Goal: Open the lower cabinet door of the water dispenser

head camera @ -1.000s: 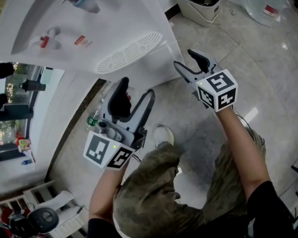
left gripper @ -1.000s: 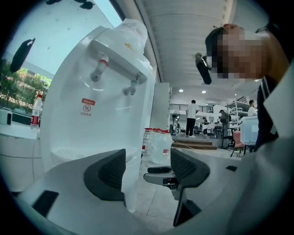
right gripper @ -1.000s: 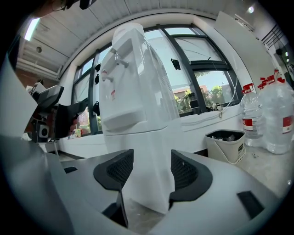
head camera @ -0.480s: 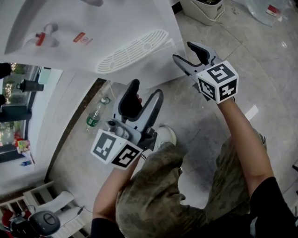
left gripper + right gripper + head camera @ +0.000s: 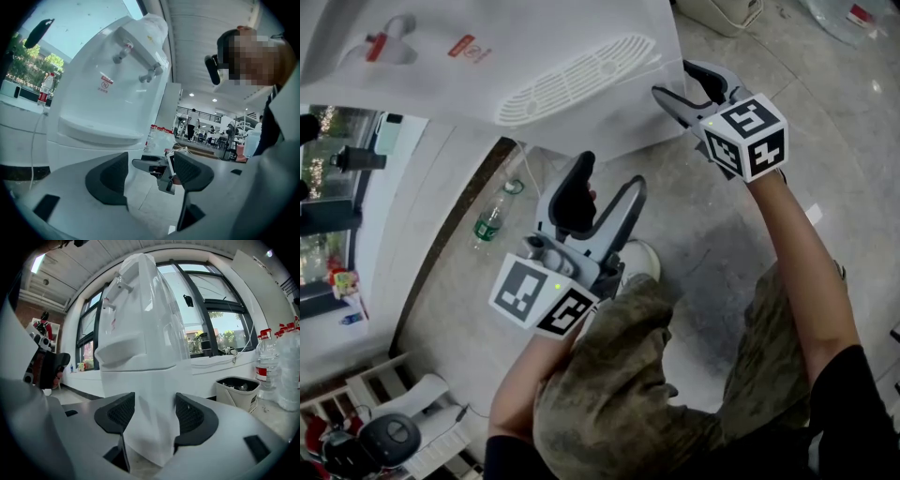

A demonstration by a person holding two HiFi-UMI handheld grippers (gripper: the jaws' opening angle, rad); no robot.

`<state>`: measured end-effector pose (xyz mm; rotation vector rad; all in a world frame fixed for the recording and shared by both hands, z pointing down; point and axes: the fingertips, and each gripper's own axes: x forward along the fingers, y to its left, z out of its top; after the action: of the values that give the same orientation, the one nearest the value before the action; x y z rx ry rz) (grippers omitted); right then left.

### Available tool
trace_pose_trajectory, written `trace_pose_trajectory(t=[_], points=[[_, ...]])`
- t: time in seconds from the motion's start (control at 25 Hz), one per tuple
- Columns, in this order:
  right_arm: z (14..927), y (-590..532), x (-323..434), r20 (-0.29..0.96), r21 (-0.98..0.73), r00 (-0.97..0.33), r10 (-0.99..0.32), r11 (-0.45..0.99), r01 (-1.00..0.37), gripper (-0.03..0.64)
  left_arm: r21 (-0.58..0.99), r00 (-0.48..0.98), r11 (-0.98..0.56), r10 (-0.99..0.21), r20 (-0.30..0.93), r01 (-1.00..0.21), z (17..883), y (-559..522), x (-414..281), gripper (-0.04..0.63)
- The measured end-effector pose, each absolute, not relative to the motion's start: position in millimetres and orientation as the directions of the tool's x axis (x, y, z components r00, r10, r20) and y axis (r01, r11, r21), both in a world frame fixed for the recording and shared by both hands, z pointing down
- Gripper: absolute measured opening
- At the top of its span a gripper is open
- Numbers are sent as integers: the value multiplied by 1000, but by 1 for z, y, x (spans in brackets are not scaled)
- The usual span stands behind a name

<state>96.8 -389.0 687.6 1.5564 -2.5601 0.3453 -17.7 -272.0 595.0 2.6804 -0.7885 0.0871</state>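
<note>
1. Fingers (image 5: 121,413) of the right gripper (image 5: 680,82) are spread wide. They have just been opening, and a corner of the water dispenser (image 5: 140,333) shows between them. The pads are not pressing on it; whether they touch it I can't tell.
2. Lower cabinet door (image 5: 70,152) sits under the drip ledge and looks shut, with no handle or seam visible. Risk: the jaws close on the body corner instead of the door edge and slip off the smooth white plastic, so the door won't open.
3. If the grip lands off the door edge, a hard pull could drag or tip the whole dispenser – nothing braces it.
4. Left gripper (image 5: 609,175) hangs in front of the cabinet with its fingers apart and empty; only the other gripper shows past them. It could sit in the door's swing path.
5. Person's shoe (image 5: 639,264) is near the front – the door may bump it.
6. Bottle (image 5: 492,223) lies on the floor beside the unit and gets knocked if the unit shifts.
</note>
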Motion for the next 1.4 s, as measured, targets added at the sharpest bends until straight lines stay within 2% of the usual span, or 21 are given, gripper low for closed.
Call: trace_pose_trajectory(t=[0.76,0.84,1.04,1.4], points=[[688,-346,96,221,-182,-447,-867,414,-892,238,382,772,-675,-593,229,-631,603,-256,-52,282],[689,-337,93,227,-179,-465,-856,432,-884,238,385,772,-675,-597,218,-630,595,-256,-50,282],[686,-317,85,200,-185,-516,-833,485,-855,235,402,708,-615,-693,134,-678,549,-283,-57,282],[687,-279,70,188,-182,-525,-830,495,-849,198,370,752,-657,-608,254,-656,558,-251,-11,282]])
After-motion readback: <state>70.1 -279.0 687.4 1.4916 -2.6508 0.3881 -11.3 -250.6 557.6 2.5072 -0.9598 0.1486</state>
